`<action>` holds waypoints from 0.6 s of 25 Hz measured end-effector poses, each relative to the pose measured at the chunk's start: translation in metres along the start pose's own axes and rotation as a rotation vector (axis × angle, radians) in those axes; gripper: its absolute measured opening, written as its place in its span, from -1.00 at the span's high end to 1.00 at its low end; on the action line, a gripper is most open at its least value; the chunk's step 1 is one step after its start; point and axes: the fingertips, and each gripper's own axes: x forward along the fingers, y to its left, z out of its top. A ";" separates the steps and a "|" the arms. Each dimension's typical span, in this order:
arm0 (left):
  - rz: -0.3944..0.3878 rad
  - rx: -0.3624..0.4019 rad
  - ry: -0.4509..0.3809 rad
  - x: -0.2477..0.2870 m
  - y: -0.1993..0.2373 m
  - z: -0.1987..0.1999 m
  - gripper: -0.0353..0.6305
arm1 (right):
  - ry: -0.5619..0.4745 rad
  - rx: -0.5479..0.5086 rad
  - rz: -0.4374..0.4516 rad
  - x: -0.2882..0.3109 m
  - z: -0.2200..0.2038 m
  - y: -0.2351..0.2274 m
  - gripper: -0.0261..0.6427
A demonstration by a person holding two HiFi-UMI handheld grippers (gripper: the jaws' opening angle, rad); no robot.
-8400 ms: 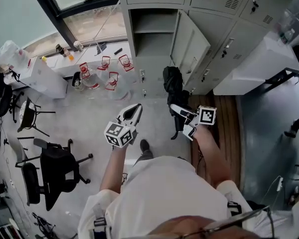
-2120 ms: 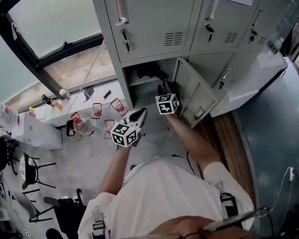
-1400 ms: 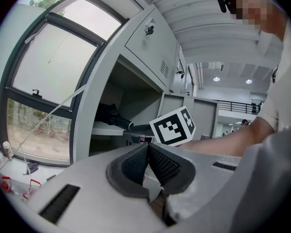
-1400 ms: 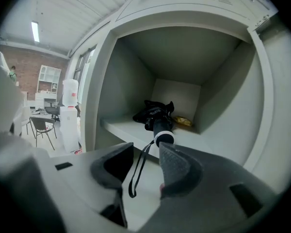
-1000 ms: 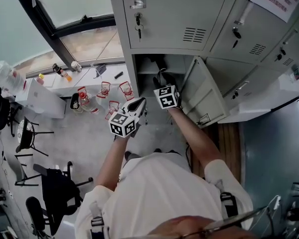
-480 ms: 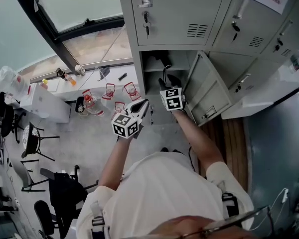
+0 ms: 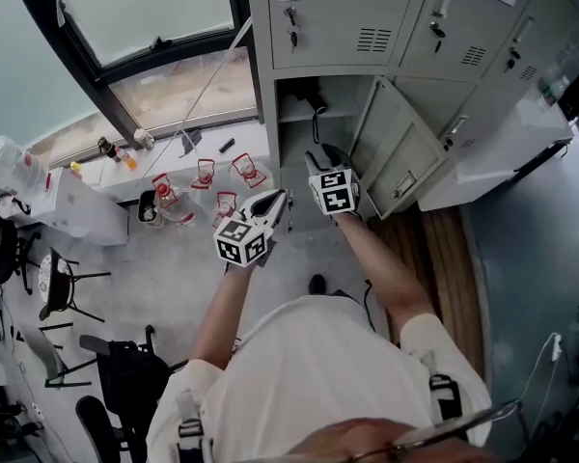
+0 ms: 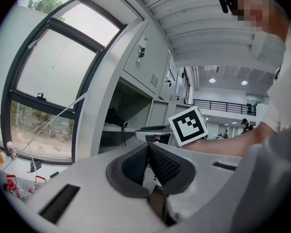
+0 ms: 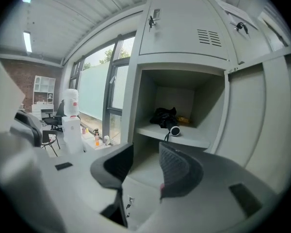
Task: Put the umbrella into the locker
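Matt grey painted metal locker [image 9: 184,33], black cloth umbrella [image 9: 163,116], smooth pale floor [image 7: 174,268], smooth glass window [image 7: 145,13]

Ahead of the right gripper [image 9: 145,152], the locker [image 9: 182,97] stood open and clear; only the black umbrella [image 9: 165,117] filled its shelf's back, the door [image 9: 247,120] swung rightward.

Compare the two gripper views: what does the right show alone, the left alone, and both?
Right gripper view only: a white water dispenser and an office chair. Left gripper view only: the right tool, its marker cube and the person's forearm. Both: the open locker with the black umbrella on its shelf, and the window.
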 end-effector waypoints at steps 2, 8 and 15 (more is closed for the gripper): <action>-0.013 -0.008 0.003 -0.010 -0.009 -0.005 0.88 | 0.008 0.010 -0.013 -0.016 -0.005 0.005 0.45; -0.054 -0.031 0.021 -0.035 -0.036 -0.023 0.88 | 0.030 0.067 -0.013 -0.068 -0.026 0.024 0.45; -0.113 -0.041 0.019 -0.042 -0.075 -0.031 0.88 | 0.025 0.103 0.019 -0.131 -0.036 0.039 0.46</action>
